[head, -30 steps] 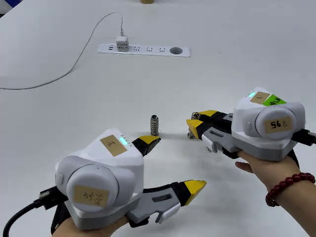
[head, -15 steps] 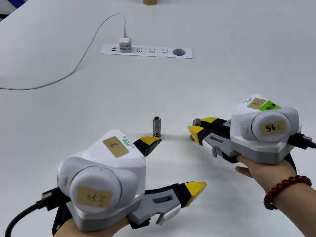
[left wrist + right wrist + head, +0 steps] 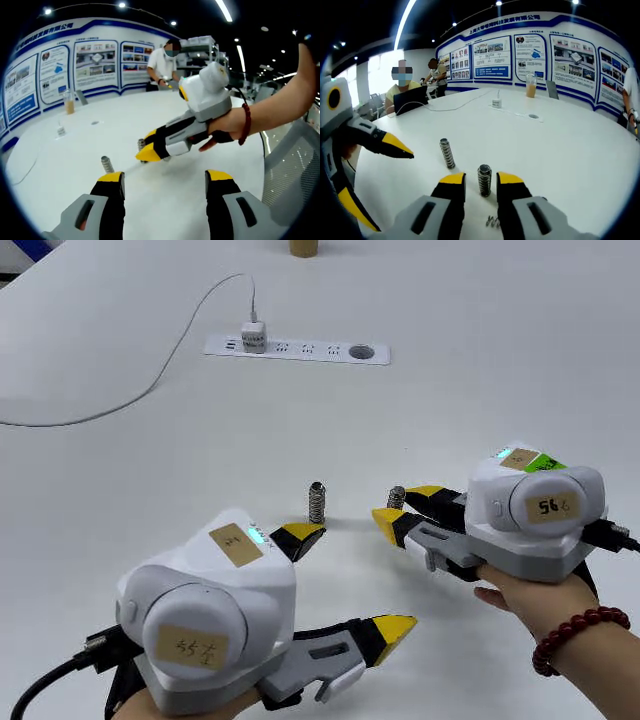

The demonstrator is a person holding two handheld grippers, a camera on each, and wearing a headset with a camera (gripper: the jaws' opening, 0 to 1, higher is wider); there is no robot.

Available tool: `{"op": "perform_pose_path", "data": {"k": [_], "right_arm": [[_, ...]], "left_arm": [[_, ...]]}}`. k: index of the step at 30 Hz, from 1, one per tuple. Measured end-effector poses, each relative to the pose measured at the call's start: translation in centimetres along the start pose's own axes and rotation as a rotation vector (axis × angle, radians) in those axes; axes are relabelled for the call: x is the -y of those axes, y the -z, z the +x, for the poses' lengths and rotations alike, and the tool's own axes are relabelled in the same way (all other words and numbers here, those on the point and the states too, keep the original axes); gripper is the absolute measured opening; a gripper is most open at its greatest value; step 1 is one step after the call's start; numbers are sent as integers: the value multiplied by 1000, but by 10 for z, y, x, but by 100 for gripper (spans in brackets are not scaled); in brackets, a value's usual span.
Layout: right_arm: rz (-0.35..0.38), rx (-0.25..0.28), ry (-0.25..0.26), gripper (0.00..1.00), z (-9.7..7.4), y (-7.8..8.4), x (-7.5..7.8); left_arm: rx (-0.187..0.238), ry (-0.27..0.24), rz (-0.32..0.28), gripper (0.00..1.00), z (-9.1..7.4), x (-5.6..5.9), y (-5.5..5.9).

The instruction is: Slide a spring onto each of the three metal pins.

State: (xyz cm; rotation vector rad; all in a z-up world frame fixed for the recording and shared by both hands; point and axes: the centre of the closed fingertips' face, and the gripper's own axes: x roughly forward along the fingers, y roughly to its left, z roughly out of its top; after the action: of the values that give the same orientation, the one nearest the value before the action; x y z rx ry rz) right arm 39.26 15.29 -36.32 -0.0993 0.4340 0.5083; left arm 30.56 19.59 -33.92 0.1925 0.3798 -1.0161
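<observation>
A pin wearing a spring point(image 3: 316, 502) stands upright on the white table point(image 3: 480, 370); it also shows in the right gripper view point(image 3: 447, 153) and the left gripper view point(image 3: 106, 163). To its right, my right gripper point(image 3: 401, 504) is shut on a second upright spring point(image 3: 396, 497), which sits between the yellow tips point(image 3: 484, 180). A small metal piece point(image 3: 492, 220) lies on the table under those jaws. My left gripper point(image 3: 345, 580) is open and holds nothing, near the front edge, with its upper tip just short of the standing pin. The right gripper point(image 3: 145, 151) also appears in the left gripper view.
A white power strip point(image 3: 296, 347) with a plugged charger point(image 3: 253, 337) and its cable point(image 3: 150, 385) lies at the back of the table. A tan cup point(image 3: 304, 247) stands at the far edge. People are beyond the table point(image 3: 402, 92).
My right gripper has come lower and slightly left with the spring between its jaws, closer to the table. The left gripper has stayed put and open.
</observation>
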Motion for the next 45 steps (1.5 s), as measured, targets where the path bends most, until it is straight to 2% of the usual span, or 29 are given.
{"op": "perform_pose_path", "data": {"k": [9,16,25,36,45], "right_arm": [[18,4,-21,34,-15,-12,-5],[37,18,-15,42,-32,-20,-2],[36,14,-15,47,-53,-21,2],[22,-10,-21,52,-77,-13,8],[48,-2,-35,54,-93,-3,7]], "left_arm": [[-2,-11,12,66,0,-2,-2],[-18,-14,39,65,1,-2,-2],[-20,-10,73,62,1,-1,-7],[-33,8,123,58,12,0,-9],[-59,5,123,53,26,-1,-8]]}}
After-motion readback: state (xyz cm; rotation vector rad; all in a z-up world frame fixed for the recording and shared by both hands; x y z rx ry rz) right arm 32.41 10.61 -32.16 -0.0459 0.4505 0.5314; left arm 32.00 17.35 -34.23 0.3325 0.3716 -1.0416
